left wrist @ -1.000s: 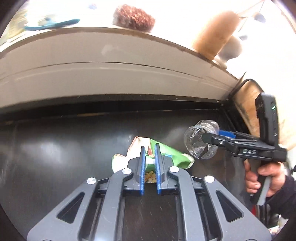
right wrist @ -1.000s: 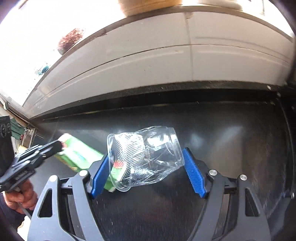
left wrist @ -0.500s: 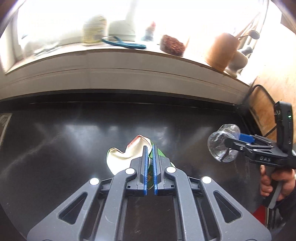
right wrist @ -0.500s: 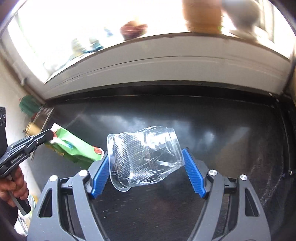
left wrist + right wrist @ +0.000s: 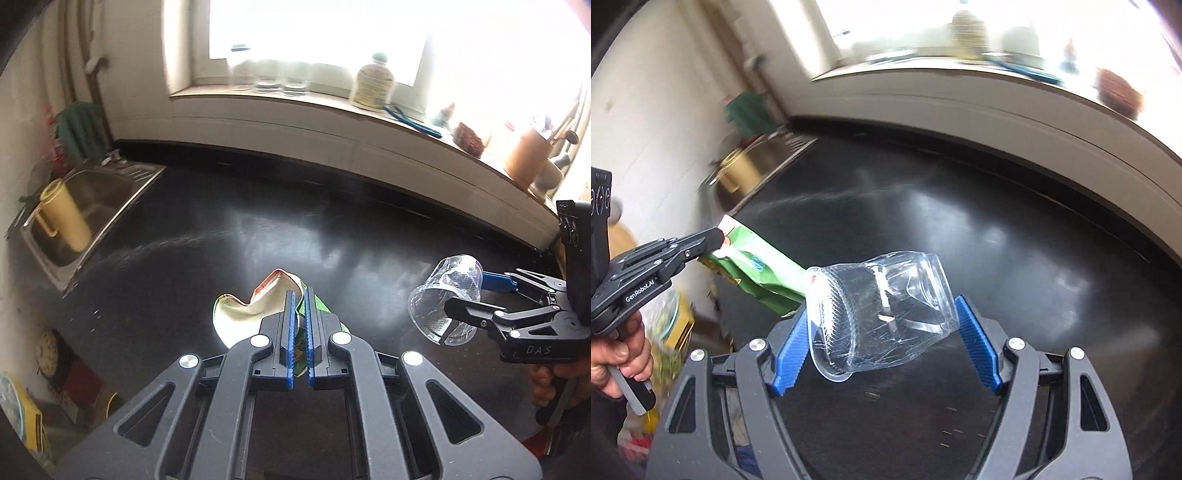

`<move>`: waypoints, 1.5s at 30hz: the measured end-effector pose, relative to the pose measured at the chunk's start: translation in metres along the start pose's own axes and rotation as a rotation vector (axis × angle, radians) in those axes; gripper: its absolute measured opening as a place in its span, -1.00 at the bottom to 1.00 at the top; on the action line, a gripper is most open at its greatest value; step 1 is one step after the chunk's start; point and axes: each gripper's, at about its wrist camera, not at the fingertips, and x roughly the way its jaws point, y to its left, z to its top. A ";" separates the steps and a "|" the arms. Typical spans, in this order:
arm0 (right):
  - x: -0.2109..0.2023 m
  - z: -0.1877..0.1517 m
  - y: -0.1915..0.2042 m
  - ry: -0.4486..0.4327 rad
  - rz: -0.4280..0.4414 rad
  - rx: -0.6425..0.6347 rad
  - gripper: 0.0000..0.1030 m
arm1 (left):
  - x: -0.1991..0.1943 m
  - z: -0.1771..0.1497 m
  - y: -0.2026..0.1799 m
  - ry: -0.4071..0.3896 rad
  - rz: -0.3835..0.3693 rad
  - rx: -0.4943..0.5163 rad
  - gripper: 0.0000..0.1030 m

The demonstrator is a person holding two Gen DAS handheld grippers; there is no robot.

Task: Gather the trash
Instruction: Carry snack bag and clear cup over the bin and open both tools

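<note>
My left gripper (image 5: 300,306) is shut on a green and white snack wrapper (image 5: 255,314) and holds it above the black counter (image 5: 258,229). In the right wrist view the wrapper (image 5: 757,273) hangs from the left gripper (image 5: 716,236) at the left. My right gripper (image 5: 882,325) is shut on a clear plastic cup (image 5: 882,314), which lies on its side between the blue pads. In the left wrist view the cup (image 5: 447,295) and the right gripper (image 5: 476,295) are at the right, above the counter.
A steel sink (image 5: 85,206) with a yellow jug (image 5: 62,214) is at the counter's left end. The windowsill (image 5: 369,107) holds a bottle, jars and a terracotta pot (image 5: 528,155). Clutter, some of it yellow, lies below the counter's left edge (image 5: 22,413).
Both grippers have pulled back and up from the counter and swung left with the wrapper and the cup still held. The sink and the window have come into view.
</note>
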 end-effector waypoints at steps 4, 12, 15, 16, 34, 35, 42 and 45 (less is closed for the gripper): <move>0.038 0.016 0.082 0.053 0.112 -0.162 0.42 | -0.036 -0.035 0.072 -0.003 0.124 -0.137 -0.93; 0.109 0.019 0.242 0.171 0.307 -0.458 0.42 | -0.089 -0.127 0.200 0.038 0.344 -0.416 -0.93; 0.141 0.010 0.297 0.230 0.352 -0.540 0.43 | -0.095 -0.161 0.239 0.072 0.394 -0.502 -0.93; 0.152 0.004 0.316 0.251 0.361 -0.567 0.43 | -0.094 -0.176 0.254 0.083 0.403 -0.534 -0.93; 0.300 -0.036 0.447 0.414 0.334 -0.792 0.47 | -0.008 -0.278 0.352 0.183 0.387 -0.757 -0.92; 0.303 -0.036 0.448 0.417 0.334 -0.795 0.49 | -0.005 -0.280 0.354 0.183 0.380 -0.761 -0.92; 0.317 -0.037 0.456 0.437 0.323 -0.826 0.56 | 0.018 -0.288 0.362 0.213 0.343 -0.754 -0.90; 0.312 -0.035 0.455 0.439 0.330 -0.825 0.67 | 0.018 -0.290 0.361 0.226 0.362 -0.752 -0.09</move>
